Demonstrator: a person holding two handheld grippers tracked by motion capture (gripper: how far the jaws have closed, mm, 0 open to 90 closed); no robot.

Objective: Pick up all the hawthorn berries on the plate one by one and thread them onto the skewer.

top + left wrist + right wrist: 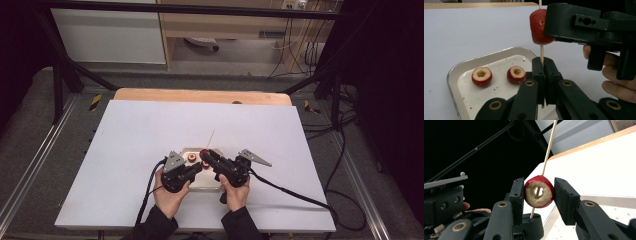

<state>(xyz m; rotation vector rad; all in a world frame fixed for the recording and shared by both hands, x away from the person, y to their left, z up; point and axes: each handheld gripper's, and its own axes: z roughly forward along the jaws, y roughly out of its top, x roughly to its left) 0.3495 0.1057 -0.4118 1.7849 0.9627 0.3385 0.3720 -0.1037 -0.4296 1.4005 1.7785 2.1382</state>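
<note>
From the high view, the two tools meet low on the white counter (150,145), over a small metal tray (186,150) that they largely cover. The left tool (197,169) and right tool (205,154) hide most of what lies in the tray; one small orange-red ring of fruit (192,158) peeks out, and a thin wooden skewer (211,137) slants up past them.

In the left tool view, the left tool (542,72) is clenched on the lower end of the skewer (541,51), which stands upright. One red fruit piece (539,26) is threaded on it above, half hidden behind the right tool. Two more cored fruit rings (481,76) lie apart in the tray (456,72), hollow side up; the tray's near corner is cut off.

In the right tool view, the right tool (539,192) is grasping one fruit ring (539,191) by its sides, with the skewer (548,150) passing through the hole. The skewer's tip runs out of frame, and its lower end seems to sit in the left tool below.
</note>
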